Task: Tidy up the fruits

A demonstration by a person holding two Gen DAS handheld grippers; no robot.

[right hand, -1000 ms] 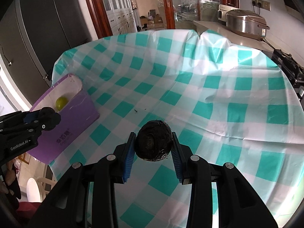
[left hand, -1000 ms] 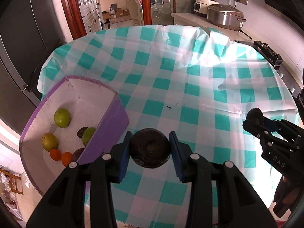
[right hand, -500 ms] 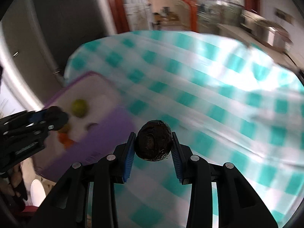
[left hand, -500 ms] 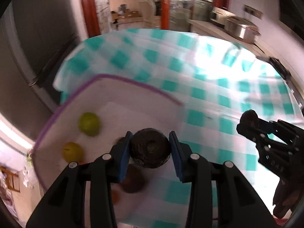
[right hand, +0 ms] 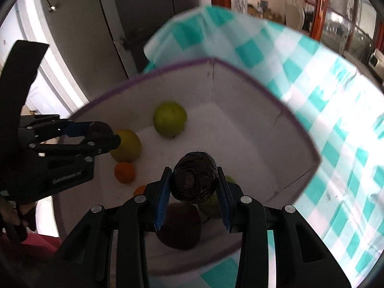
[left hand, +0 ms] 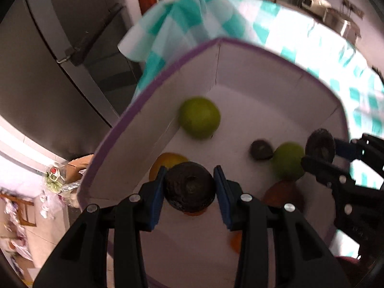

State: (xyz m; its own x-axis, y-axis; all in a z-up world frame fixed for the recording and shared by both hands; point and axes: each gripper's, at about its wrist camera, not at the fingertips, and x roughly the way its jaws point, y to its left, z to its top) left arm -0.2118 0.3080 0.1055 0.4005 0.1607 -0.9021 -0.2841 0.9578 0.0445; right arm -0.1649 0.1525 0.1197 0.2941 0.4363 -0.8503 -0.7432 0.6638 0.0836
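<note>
My left gripper [left hand: 190, 187] is shut on a dark avocado [left hand: 189, 189] and holds it above the inside of the purple-rimmed white box [left hand: 240, 45]. My right gripper [right hand: 193, 184] is shut on another dark avocado [right hand: 194, 177], also above the box [right hand: 240, 72]. Each gripper shows in the other's view, the right gripper [left hand: 321, 148] at the box's right side and the left gripper [right hand: 100, 134] at its left. In the box lie green fruits [left hand: 199, 117], a small dark fruit [left hand: 261, 149], oranges [right hand: 124, 172] and a brown fruit [right hand: 178, 225].
The box stands at the left edge of a table with a teal-and-white checked cloth [right hand: 336, 100]. A dark cabinet [left hand: 60, 60] stands behind the table's edge. Floor clutter [left hand: 55, 180] lies below on the left. A counter with appliances [left hand: 336, 16] is at the far right.
Both grippers have moved left from over the cloth to above the box, each still holding its avocado. The box fills both views now.
</note>
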